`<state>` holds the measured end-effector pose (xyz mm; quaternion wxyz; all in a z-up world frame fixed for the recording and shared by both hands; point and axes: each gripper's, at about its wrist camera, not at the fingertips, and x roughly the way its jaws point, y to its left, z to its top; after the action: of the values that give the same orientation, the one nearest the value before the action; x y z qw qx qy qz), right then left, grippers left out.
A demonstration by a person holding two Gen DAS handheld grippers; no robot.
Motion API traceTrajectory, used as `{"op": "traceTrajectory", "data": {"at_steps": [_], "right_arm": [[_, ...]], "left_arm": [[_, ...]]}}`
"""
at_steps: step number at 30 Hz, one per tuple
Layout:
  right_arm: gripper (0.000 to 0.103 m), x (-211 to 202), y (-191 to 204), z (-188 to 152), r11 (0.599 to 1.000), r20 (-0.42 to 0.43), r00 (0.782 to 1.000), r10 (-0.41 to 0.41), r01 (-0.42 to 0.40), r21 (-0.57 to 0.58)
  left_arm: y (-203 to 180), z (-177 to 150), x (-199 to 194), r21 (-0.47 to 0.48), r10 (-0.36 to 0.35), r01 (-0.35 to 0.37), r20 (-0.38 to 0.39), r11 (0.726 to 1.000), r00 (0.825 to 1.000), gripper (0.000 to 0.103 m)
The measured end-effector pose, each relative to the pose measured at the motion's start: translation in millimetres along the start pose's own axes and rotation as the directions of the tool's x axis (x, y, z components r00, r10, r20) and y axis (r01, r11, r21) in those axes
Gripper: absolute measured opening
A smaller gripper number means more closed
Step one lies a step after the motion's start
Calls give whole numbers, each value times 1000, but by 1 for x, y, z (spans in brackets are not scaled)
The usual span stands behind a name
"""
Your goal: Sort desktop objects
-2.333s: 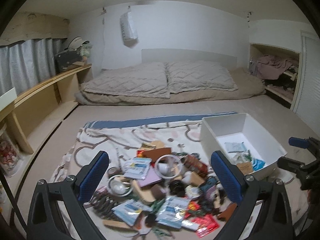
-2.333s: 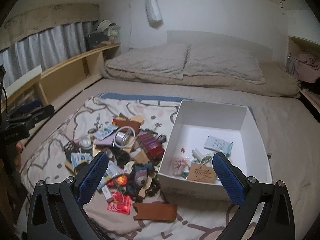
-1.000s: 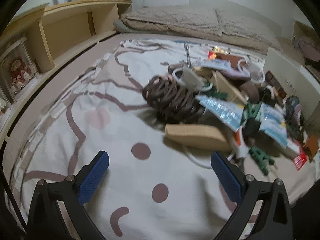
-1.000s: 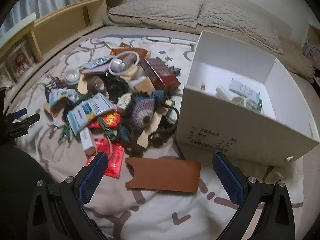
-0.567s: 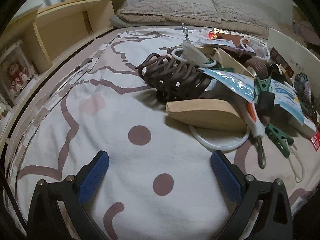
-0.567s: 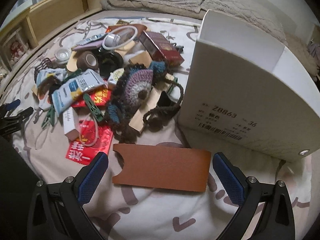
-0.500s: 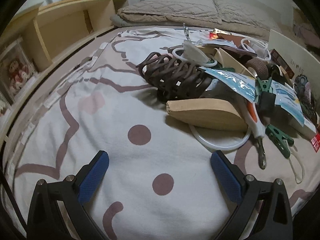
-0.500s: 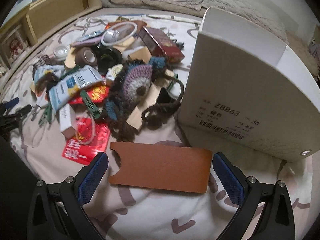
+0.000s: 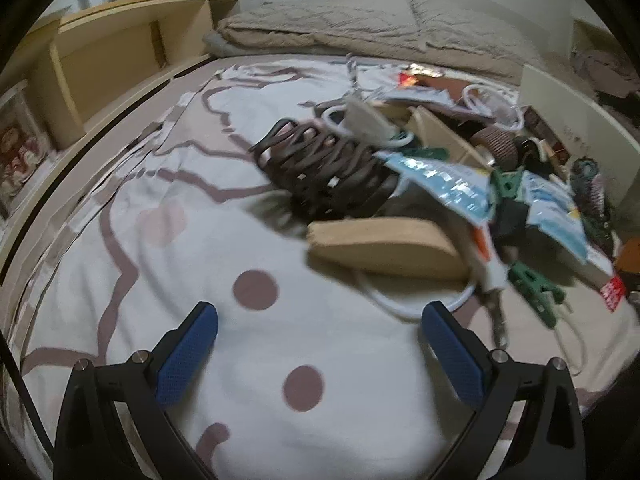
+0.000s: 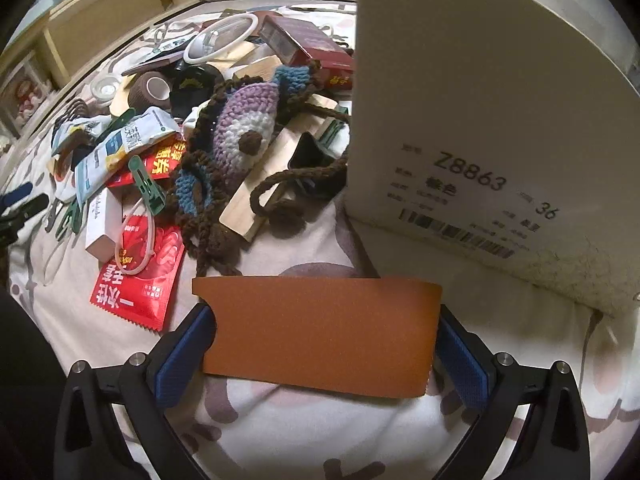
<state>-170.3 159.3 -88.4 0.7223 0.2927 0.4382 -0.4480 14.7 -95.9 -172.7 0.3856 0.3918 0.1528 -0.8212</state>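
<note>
A flat brown leather sleeve lies on the patterned blanket. My right gripper is open, with one blue pad at each short end of the sleeve. Just behind it stands the white box, its labelled wall facing me. The pile to the left holds a purple crochet pouch, a red packet and a green clip. My left gripper is open and empty over bare blanket, short of a tan block, a brown hair claw and a white ring.
A wooden shelf unit runs along the left. Quilted bedding lies at the back. The white box's wall closes the pile's right side. Blue-white packets and a green clip crowd the pile.
My right gripper has dropped forward, so the brown sleeve now sits between its pads and the box wall looms closer. The left gripper has shifted only slightly, and its view is blurred.
</note>
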Motion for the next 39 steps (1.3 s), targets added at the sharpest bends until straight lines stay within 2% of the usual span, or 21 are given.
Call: {"op": "traceTrajectory", "data": {"at_steps": [7, 12, 28, 39], "right_arm": [[103, -2, -4, -3, 1000, 27, 1000, 6, -6, 8], [103, -2, -6, -5, 1000, 36, 999, 9, -9, 4], [103, -2, -6, -3, 1000, 7, 1000, 5, -5, 4], [103, -3, -8, -7, 1000, 9, 1000, 4, -4, 6]], "left_arm": [[-4, 9, 8, 1, 23, -23, -12, 1000, 1000, 103], [-9, 14, 21, 19, 73, -72, -61, 997, 995, 103], [13, -15, -4, 42, 108, -105, -73, 994, 991, 103], [46, -34, -25, 36, 137, -134, -91, 990, 986, 103]]}}
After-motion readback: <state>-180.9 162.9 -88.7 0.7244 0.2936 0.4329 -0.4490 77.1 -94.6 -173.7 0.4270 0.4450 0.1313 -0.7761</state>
